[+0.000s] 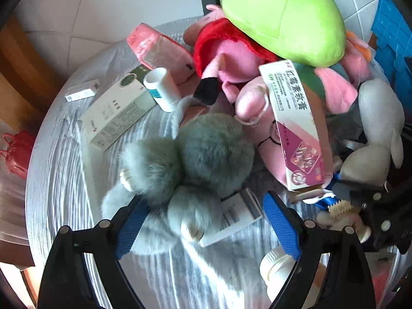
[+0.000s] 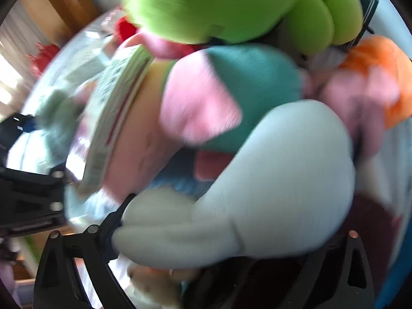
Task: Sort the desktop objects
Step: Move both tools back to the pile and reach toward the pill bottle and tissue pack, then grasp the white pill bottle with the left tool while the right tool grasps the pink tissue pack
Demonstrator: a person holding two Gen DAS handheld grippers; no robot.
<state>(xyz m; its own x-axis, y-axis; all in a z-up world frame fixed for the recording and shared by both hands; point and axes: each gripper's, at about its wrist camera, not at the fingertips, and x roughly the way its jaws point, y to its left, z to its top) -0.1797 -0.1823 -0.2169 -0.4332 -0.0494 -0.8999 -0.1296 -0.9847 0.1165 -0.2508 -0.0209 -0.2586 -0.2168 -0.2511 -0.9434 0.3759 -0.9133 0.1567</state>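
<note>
You held the left gripper (image 1: 206, 221) spread wide astride the grey plush (image 1: 190, 159), gripping nothing; your right gripper (image 2: 206, 252), likewise released, straddled the white plush (image 2: 257, 193), ready to lift.

The whole right wrist view is motion-blurred; its carton (image 2: 116, 118) print is unreadable. In the left view, a grey fluffy toy (image 1: 185, 164) partly covers a white booklet (image 1: 239, 213), and the green plush (image 1: 283, 15) is cut off at the top.
</note>
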